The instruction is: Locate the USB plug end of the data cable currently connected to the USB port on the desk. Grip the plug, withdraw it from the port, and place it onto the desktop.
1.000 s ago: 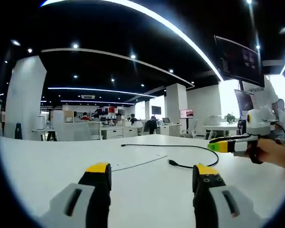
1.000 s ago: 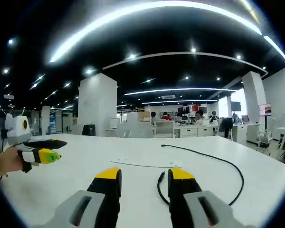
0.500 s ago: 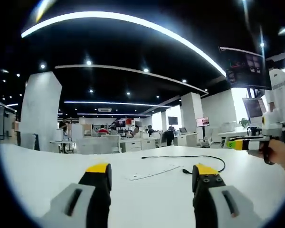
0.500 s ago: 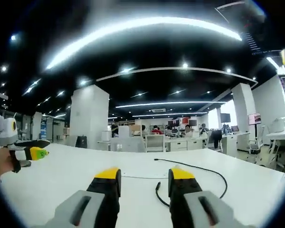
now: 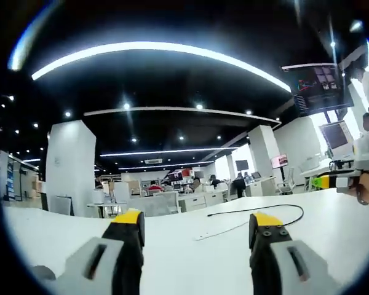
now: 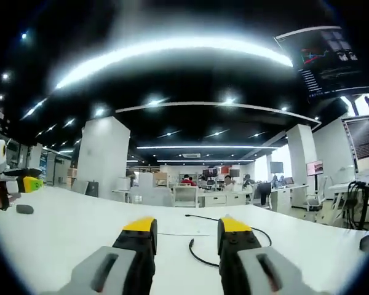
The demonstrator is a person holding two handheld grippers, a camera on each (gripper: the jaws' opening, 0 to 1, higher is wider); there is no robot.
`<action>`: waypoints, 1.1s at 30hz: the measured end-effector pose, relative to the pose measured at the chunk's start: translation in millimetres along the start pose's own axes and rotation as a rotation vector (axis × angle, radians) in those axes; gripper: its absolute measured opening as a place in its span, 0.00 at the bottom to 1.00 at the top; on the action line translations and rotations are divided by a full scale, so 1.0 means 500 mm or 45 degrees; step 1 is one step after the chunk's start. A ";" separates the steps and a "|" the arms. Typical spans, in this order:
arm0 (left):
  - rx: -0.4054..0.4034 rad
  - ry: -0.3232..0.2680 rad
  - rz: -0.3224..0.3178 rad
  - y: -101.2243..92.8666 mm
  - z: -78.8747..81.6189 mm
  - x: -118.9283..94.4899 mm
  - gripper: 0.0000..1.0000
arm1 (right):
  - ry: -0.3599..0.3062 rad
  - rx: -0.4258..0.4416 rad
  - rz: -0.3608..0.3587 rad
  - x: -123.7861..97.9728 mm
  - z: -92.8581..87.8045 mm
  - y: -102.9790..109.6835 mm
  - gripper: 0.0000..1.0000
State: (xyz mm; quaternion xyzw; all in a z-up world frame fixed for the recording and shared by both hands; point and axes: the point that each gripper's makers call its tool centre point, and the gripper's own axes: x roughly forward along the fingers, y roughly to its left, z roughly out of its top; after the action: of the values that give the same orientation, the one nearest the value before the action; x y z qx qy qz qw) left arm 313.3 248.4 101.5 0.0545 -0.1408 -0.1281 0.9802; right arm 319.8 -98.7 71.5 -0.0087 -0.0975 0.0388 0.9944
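Both tools, left (image 5: 195, 222) and right (image 6: 187, 227), hang released above the desk (image 6: 80, 221), the cable (image 6: 200, 258) lying loose.

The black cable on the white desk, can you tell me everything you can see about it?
The black cable is thin and looks rubbery. It lies loose on the white desk, curving in a wide bend. In the right gripper view one end with a small dark plug rests between the right gripper jaws' yellow tips, touching neither. Nothing grips it. In the left gripper view it arcs away behind the right-hand jaw.
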 end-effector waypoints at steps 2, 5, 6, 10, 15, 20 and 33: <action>-0.003 0.002 0.035 0.013 -0.006 -0.017 0.69 | 0.000 0.009 -0.010 -0.013 -0.006 -0.001 0.40; -0.005 0.008 0.087 0.030 -0.019 -0.041 0.69 | 0.014 0.003 -0.037 -0.029 -0.021 -0.003 0.40; 0.000 0.014 0.103 0.035 -0.025 -0.048 0.69 | 0.017 -0.008 -0.045 -0.034 -0.025 -0.003 0.40; -0.002 0.043 0.155 0.052 -0.055 -0.072 0.69 | 0.024 -0.031 -0.078 -0.049 -0.042 -0.005 0.41; -0.023 0.084 0.201 0.067 -0.098 -0.088 0.69 | 0.030 -0.052 -0.107 -0.057 -0.062 -0.004 0.41; -0.066 0.101 0.228 0.077 -0.123 -0.090 0.69 | 0.039 -0.064 -0.122 -0.061 -0.073 -0.004 0.42; -0.054 0.078 0.253 0.075 -0.117 -0.088 0.69 | 0.022 -0.053 -0.149 -0.066 -0.073 -0.007 0.42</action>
State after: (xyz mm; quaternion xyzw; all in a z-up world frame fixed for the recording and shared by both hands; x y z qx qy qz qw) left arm 298.6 300.4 39.4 0.0235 -0.1126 -0.0314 0.9929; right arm 294.9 -105.0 29.4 -0.0242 -0.0902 -0.0215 0.9954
